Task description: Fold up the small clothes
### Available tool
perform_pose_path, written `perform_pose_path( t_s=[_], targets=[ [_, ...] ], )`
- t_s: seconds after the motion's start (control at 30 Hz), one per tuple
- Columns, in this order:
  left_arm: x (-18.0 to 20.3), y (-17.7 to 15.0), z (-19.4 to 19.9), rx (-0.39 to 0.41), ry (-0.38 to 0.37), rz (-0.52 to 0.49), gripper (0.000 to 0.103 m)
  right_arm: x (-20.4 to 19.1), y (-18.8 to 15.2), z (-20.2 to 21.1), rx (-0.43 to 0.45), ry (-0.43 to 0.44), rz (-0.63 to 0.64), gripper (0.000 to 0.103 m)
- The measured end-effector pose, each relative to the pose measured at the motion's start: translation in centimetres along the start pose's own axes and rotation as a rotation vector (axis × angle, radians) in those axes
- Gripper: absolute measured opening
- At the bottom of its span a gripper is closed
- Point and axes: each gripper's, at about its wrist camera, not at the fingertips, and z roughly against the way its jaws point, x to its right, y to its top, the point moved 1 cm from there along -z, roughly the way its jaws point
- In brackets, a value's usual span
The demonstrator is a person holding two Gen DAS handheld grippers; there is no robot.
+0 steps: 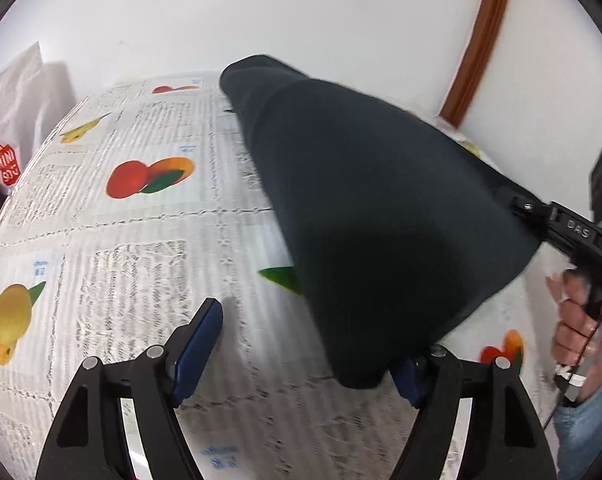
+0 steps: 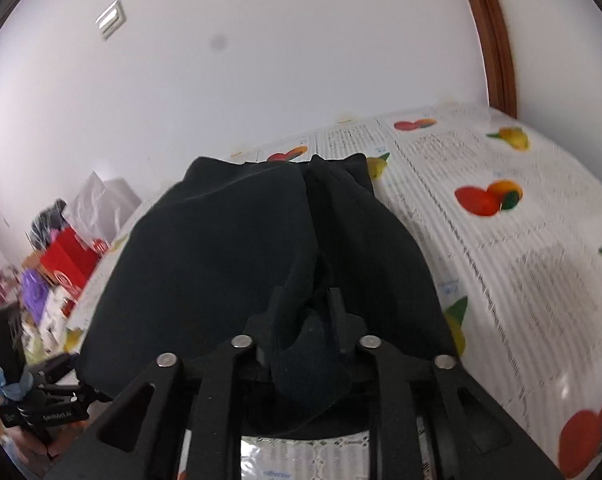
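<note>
The right gripper [image 2: 301, 336] pinched a bunched edge of the dark garment [image 2: 229, 264] between pressed-together jaws, holding it raised above the fruit-print tablecloth [image 2: 501, 248], its far end trailing toward the cloth. The left gripper [image 1: 301, 356] stood with jaws spread; the garment [image 1: 365, 200] draped against its right finger, apparently ungripped. With only one corner held, the fabric could slide loose or fold crookedly if lifted further. The left wrist view alone showed the person's hand [image 1: 581, 320] and a white shopping bag [image 1: 17, 120]; the right wrist view alone showed the pinch and red boxes [image 2: 69, 260].
</note>
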Motion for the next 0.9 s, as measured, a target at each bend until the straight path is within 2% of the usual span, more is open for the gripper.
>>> perform_pose_path(
  t_s=[0.07,0.17,0.33,0.37,0.4,0.47,0.5,0.57,0.67,0.77,0.9],
  targets=[
    [0.8,0.3,-0.3,0.003,0.017,-0.020,0.074,0.5,0.0,-0.5,-0.022,0.025,-0.028,0.040],
    [2.0,0.8,-1.0,-0.002,-0.005,-0.021,0.074,0.7,0.2,-1.7,-0.052,0.043,-0.071,0.040],
    [3.9,1.0,-2.2,-0.019,0.012,-0.043,0.074,0.3,0.9,-3.4,-0.055,0.047,-0.154,0.042],
    [4.3,1.0,-2.3,-0.011,0.039,-0.068,0.076,0.3,1.0,-3.9,-0.057,0.042,-0.170,0.039],
    [4.5,0.9,-2.4,-0.007,0.053,-0.083,0.078,0.3,1.2,-4.1,-0.056,0.041,-0.178,0.031],
    [4.4,0.9,-2.5,-0.012,0.058,-0.074,0.080,0.1,1.7,-4.3,-0.054,0.059,-0.171,0.018],
    [4.0,0.9,-2.4,-0.012,0.067,-0.066,0.081,-0.1,2.1,-4.2,-0.050,0.058,-0.152,0.016],
    [4.0,0.9,-2.4,-0.012,0.078,-0.071,0.081,-0.8,3.0,-3.5,-0.014,0.053,-0.067,0.014],
    [4.1,0.9,-2.3,-0.013,0.082,-0.072,0.081,-1.2,4.5,-1.2,0.081,-0.002,0.051,0.013],
    [4.1,1.0,-2.4,-0.014,0.085,-0.074,0.082,1.2,5.1,1.2,0.163,-0.047,0.004,0.013],
    [4.3,1.1,-2.5,-0.016,0.084,-0.074,0.082,3.9,3.2,0.2,0.078,-0.075,-0.032,0.013]
  ],
)
